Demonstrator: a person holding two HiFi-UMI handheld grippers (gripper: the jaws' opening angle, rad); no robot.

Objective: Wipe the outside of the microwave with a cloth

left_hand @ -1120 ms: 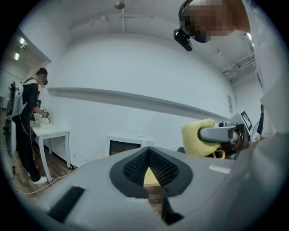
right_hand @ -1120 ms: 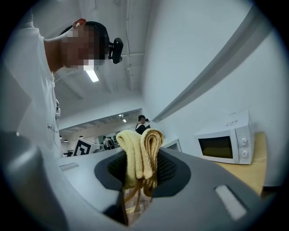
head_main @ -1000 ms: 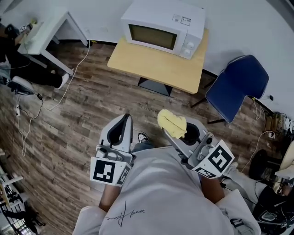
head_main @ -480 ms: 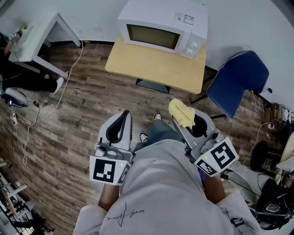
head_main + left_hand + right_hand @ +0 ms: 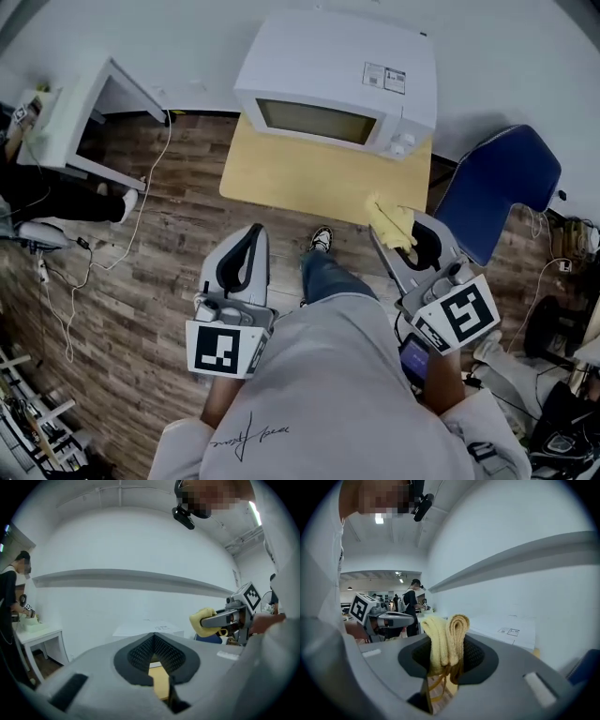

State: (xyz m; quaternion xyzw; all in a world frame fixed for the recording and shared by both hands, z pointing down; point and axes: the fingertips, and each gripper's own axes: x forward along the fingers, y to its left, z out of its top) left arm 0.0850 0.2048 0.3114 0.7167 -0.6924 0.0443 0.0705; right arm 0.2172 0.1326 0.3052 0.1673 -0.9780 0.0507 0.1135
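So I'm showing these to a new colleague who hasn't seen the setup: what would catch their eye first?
The white microwave on a small wooden table against the wall draws the eye first. Next comes the bright yellow cloth pinched in the right gripper, near the table's front right corner. The left gripper is shut and empty, over the floor to the left.

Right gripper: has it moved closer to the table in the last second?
Yes, forward. The right gripper's cloth was over the floor, short of the table; now it reaches the table's near right corner.
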